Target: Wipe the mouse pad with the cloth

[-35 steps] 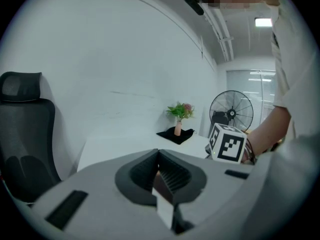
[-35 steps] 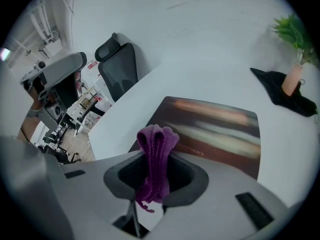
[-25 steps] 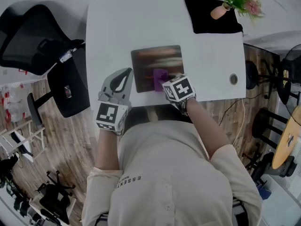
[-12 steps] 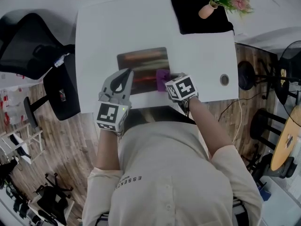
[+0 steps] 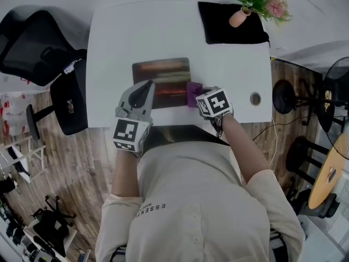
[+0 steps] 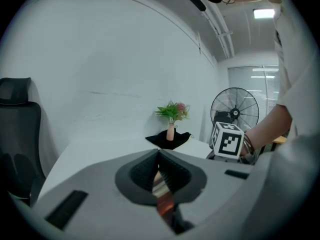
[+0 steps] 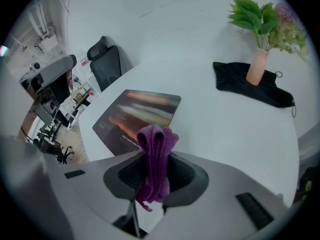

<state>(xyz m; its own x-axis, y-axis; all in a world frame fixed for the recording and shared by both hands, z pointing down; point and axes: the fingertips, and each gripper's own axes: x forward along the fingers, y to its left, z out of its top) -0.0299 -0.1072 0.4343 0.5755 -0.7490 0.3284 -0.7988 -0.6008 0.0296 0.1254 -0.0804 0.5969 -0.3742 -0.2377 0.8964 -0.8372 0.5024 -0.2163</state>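
- The white tabletop (image 5: 136, 31) fills the middle of the head view, and a person leans over its front edge.
- A black chair (image 5: 32, 42) stands off the tabletop's left edge. The right gripper view shows it far behind the pad.
- Only the left gripper view shows a round fan (image 6: 234, 106) by the far wall.
- The mouse pad (image 5: 163, 75) lies flat near the middle of the front edge. The right gripper view shows small print on its near corner.
- A black cloth (image 5: 229, 23) lies at the far right corner.
- The left gripper (image 5: 144, 86) is over the pad's left front part. In its own view the two jaw tips meet with nothing between them, and a strip of the pad shows under them.
- The right gripper (image 5: 197, 96) is at the pad's right edge, clamped on the purple cloth (image 7: 155, 159).
- A pink vase (image 5: 238, 18) with green leaves stands on the black cloth.
- The purple cloth sticks up in a bunch past the jaws. No view shows if it touches the pad.
- Only the head view shows a small round hole (image 5: 255, 98) near the tabletop's right edge.
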